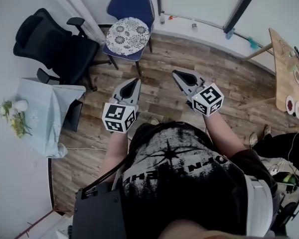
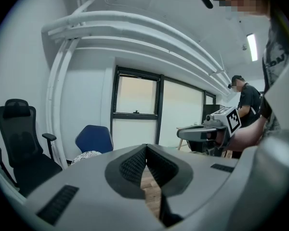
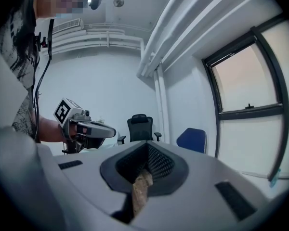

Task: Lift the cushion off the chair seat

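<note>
Overhead, the cushion (image 1: 127,35), round and white with a lace-like pattern, is seen lying on the seat of the blue chair (image 1: 132,4), near twelve o'clock in the head view. Both grippers are held over the wooden floor (image 1: 154,59), well apart from the chair and touching nothing. The left gripper (image 1: 135,80) is placed at about six o'clock of the cushion, with its tips pointed toward it. Its jaws are pressed together at the tips, and nothing is clamped between them. The right gripper (image 1: 175,73) is held at roughly three o'clock of the left one, and its jaws are likewise closed on nothing. A black office chair (image 1: 50,41) is set at about nine o'clock of the blue chair, and a cloth-covered table (image 1: 45,113) is found at eight o'clock of the left gripper.
</note>
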Tool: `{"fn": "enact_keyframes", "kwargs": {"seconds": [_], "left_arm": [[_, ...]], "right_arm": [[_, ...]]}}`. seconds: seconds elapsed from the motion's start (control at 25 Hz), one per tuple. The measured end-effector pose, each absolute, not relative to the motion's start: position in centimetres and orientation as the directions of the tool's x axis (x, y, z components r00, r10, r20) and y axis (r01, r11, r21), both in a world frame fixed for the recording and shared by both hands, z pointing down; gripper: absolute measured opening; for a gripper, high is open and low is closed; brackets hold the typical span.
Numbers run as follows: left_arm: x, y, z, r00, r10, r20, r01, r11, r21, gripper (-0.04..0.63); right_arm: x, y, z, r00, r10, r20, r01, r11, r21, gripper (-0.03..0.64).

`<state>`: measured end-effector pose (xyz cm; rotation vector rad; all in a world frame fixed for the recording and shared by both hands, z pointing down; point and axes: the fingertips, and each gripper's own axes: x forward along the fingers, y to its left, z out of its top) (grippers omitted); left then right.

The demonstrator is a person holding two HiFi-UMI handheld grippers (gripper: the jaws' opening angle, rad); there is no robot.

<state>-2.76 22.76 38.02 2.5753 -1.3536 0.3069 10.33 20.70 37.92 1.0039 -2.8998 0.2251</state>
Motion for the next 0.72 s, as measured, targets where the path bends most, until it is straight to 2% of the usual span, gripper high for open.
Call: {"fn": "enact_keyframes", "kwargs": {"seconds": [0.44,0.72], "left_arm": [[-9.5,16.7,37.6,0.599,-0.760,0.251,-0.795,-0.602,0.075,0.012],[-11.7,14.8,38.4,0.615,-0.752,0.237,-0.785,-0.611,0.100,0.012]], "right_arm": [[3.6,15.5,38.2,-0.753,-0.648,0.111,-0.657,0.748,-0.090,0.017],[1.9,14.2,37.5,-0.742,-0.663,0.098,-0.670,0.737,-0.087,0.017]]}}
